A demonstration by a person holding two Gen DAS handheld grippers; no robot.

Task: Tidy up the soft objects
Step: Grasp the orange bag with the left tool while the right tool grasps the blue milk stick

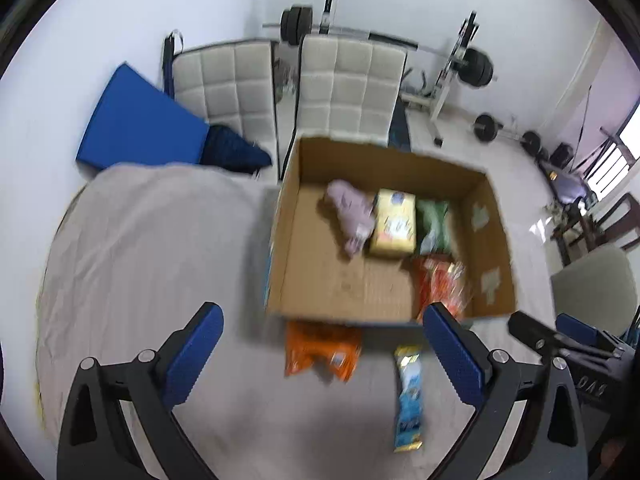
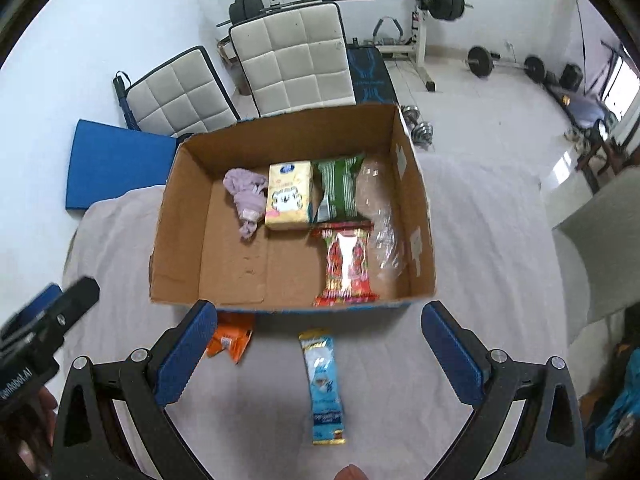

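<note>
An open cardboard box (image 2: 188,216) (image 1: 292,236) sits on a grey-covered table. Inside lie a lilac cloth (image 2: 246,196) (image 1: 352,212), a yellow tissue pack (image 2: 289,194) (image 1: 394,222), a green packet (image 2: 338,188) (image 1: 432,216), a red snack packet (image 2: 346,268) (image 1: 440,284) and a clear plastic bag (image 2: 380,216). In front of the box lie an orange packet (image 1: 320,350) (image 2: 232,340) and a blue-and-gold bar packet (image 2: 324,384) (image 1: 409,396). My left gripper (image 1: 324,356) is open above the orange packet. My right gripper (image 2: 320,354) is open above the blue bar packet. Both are empty.
Two white padded chairs (image 2: 296,56) stand behind the table, with a blue mat (image 2: 116,160) at the left. Barbells and a weight rack (image 2: 424,4) stand at the back wall. A grey chair (image 2: 600,232) is at the right.
</note>
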